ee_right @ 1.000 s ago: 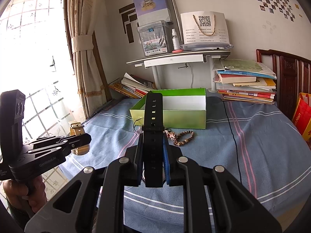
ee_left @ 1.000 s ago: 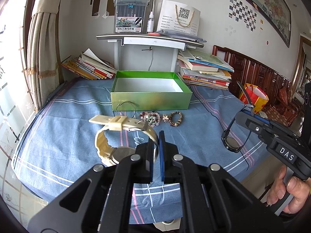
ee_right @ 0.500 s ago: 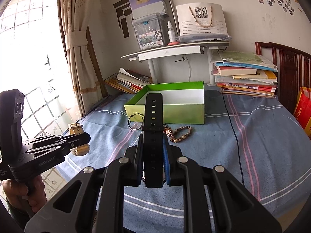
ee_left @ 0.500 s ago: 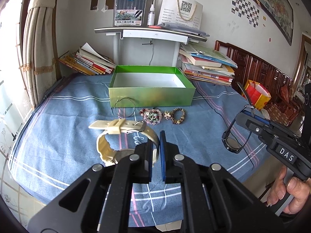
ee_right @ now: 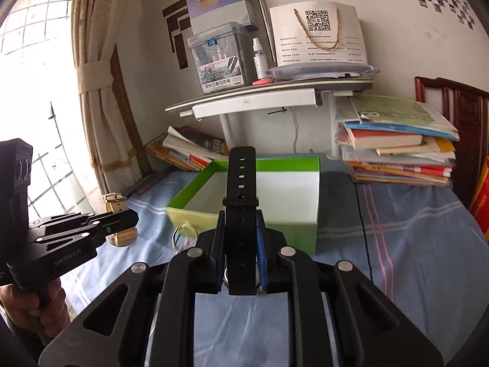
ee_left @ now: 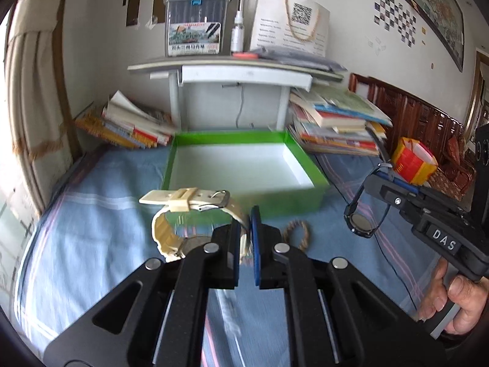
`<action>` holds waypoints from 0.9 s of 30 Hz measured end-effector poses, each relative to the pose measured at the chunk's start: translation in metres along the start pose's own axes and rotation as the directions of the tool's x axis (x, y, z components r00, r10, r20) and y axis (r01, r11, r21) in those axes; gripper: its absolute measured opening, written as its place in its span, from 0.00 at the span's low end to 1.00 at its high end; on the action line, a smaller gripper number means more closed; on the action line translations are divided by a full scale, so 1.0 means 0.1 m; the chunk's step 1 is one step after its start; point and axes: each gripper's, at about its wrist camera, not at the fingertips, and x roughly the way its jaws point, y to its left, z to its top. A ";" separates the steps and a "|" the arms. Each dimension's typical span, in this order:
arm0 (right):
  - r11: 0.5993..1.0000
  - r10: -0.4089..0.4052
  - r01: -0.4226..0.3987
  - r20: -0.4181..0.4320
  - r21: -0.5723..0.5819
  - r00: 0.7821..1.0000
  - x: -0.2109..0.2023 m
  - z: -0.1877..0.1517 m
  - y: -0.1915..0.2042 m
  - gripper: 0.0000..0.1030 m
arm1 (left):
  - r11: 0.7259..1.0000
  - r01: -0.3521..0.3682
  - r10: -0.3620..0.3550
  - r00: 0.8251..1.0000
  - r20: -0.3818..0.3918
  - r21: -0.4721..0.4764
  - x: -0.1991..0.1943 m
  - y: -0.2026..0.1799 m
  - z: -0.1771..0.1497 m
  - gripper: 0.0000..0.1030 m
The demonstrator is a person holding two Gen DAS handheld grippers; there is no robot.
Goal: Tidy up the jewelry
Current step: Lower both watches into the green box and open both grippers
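You've carried both watches up to the box [ee_left: 244, 165]: left gripper [ee_left: 244, 229] clamping the cream watch [ee_left: 183, 202], right gripper [ee_right: 241, 244] clamping the black watch [ee_right: 241, 183].

A blue striped cloth [ee_left: 91, 244] covers the table, bearing a green box [ee_left: 244, 165], beaded bracelet [ee_left: 298, 232] and book stacks [ee_right: 397, 153].

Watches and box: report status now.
Left gripper shut on cream watch. Right gripper shut on black watch. Green box empty, nothing blocking.

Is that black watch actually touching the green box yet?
Apart. In the left wrist view the black watch hangs from the right gripper off to the side of the green box, blue cloth showing between them.
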 end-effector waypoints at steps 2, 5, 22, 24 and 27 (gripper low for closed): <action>1.000 0.007 -0.007 0.006 0.011 1.000 0.23 0.16 -0.10 0.17 | 1.000 -0.007 0.007 1.000 0.010 0.005 0.20 0.05 0.21 0.07; 1.000 -0.006 0.006 0.014 0.025 1.000 0.59 0.36 -0.25 0.17 | 0.999 -0.035 0.035 0.999 0.006 -0.003 0.53 0.15 0.47 0.07; 0.959 -0.195 0.122 0.279 0.257 0.940 0.84 0.30 -0.94 0.94 | 0.962 -0.274 0.260 0.927 0.272 0.013 1.21 0.37 0.51 0.92; 0.952 -0.230 0.140 0.335 0.272 0.914 0.74 0.28 -0.98 0.95 | 0.950 -0.313 0.293 0.866 0.406 -0.018 0.96 0.36 0.49 0.94; 0.943 -0.259 0.154 0.363 0.294 0.895 0.67 0.25 -1.07 0.95 | 0.966 -0.254 0.242 0.853 0.462 -0.037 0.77 0.42 0.47 0.94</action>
